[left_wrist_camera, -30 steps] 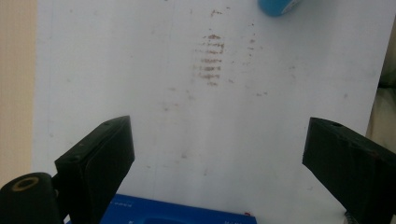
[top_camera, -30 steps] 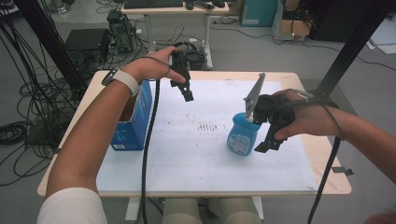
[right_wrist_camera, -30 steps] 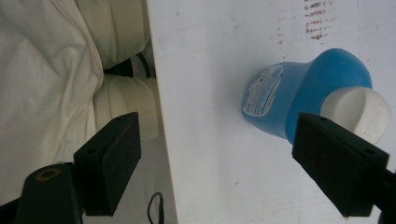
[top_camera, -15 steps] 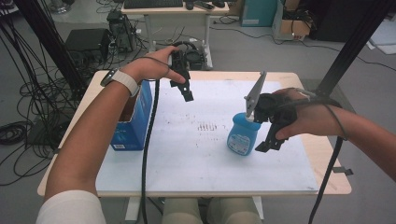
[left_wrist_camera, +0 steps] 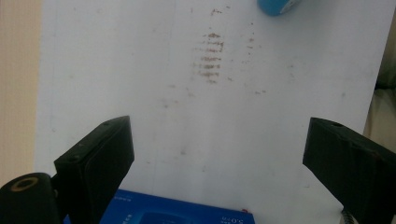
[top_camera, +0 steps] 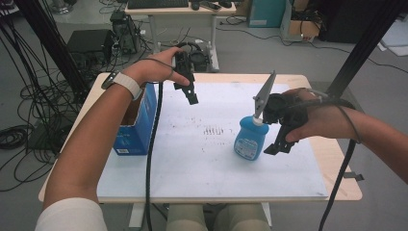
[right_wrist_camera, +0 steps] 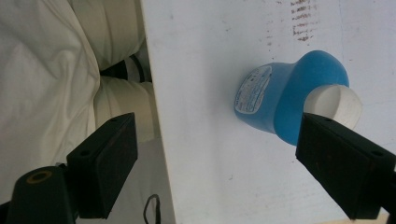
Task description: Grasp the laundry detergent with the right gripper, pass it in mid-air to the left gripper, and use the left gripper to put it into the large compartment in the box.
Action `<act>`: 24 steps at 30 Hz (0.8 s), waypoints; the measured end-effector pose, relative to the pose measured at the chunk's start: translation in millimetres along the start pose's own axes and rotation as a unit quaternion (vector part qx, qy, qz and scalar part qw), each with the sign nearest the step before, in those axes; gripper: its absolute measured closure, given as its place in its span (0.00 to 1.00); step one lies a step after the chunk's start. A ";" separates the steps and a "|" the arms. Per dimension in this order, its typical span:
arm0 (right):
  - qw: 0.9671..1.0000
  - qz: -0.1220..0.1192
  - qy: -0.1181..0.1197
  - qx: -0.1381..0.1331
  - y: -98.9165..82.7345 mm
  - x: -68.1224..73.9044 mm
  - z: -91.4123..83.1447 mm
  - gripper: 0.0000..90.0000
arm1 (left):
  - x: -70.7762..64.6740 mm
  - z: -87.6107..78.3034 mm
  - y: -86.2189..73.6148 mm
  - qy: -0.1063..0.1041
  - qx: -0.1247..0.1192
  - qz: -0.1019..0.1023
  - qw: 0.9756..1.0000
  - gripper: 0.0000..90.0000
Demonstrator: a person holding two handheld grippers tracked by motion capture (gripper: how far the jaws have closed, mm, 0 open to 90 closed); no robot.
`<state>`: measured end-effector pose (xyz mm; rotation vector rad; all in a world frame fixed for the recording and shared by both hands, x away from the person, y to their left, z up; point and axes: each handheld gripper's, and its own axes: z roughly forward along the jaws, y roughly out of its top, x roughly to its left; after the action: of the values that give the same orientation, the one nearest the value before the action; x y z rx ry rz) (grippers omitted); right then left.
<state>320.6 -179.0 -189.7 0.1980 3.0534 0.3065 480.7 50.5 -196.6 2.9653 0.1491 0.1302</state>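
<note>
Right tongs (top_camera: pixel 281 139): jaws wide and just been opening further, nothing pressed between them. The bottle (top_camera: pixel 250 139) stands upright just beside them on the inner side; in the right gripper view its white cap (right_wrist_camera: pixel 334 105) sits against the edge of one jaw, the blue body past it, outside the gap. I read this as a release: bottle set down, tongs easing clear so it isn't tipped. Whether the jaw edge touches the cap I cannot tell.

Left tongs (top_camera: pixel 187 89): also wide open, empty, held above the far part of the sheet, pointing down and toward me. The left gripper view looks between the jaws at bare sheet, with the blue box (left_wrist_camera: pixel 159 212) at the bottom edge and the bottle's base far off at the top. Parked out of the way, I judge, leaving the right side room to work.

Box (top_camera: pixel 137 122) stands open-topped outward of the left tongs, under my left forearm, well apart from the bottle.

Surface: white sheet (top_camera: pixel 192 163) over a wooden table (top_camera: pixel 344 185), with a patch of brownish scuff marks (top_camera: pixel 211 130) between the two tongs, nearer the bottle.

Room: grey floor, cables heaped to the left, a second desk with a keyboard beyond, black stand legs at both sides.
</note>
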 end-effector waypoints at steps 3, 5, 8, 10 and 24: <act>1.000 -0.001 0.000 0.000 0.2 0.4 0.0 0.14 | 0.2 -0.2 -0.3 0.000 0.001 -0.001 1.000 0.10; 1.000 0.000 -0.001 0.000 0.2 0.4 -1.0 0.14 | 0.4 -0.3 -0.5 0.000 0.001 -0.001 1.000 0.10; 1.000 0.001 -0.002 -0.001 0.3 0.3 -2.0 0.14 | 0.5 -0.3 -0.6 -0.001 0.001 -0.001 1.000 0.10; 1.000 0.003 -0.004 0.000 0.2 0.3 -2.3 0.14 | 0.8 -0.2 -0.9 0.000 0.001 -0.002 1.000 0.10; 1.000 0.014 -0.016 -0.003 -5.9 -0.1 -11.2 0.14 | -0.6 -1.5 -1.2 0.001 0.000 -0.004 1.000 0.10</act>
<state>319.0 -187.0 -180.0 0.2440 3.0202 0.3100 479.8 51.9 -195.3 2.9645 0.1601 0.1317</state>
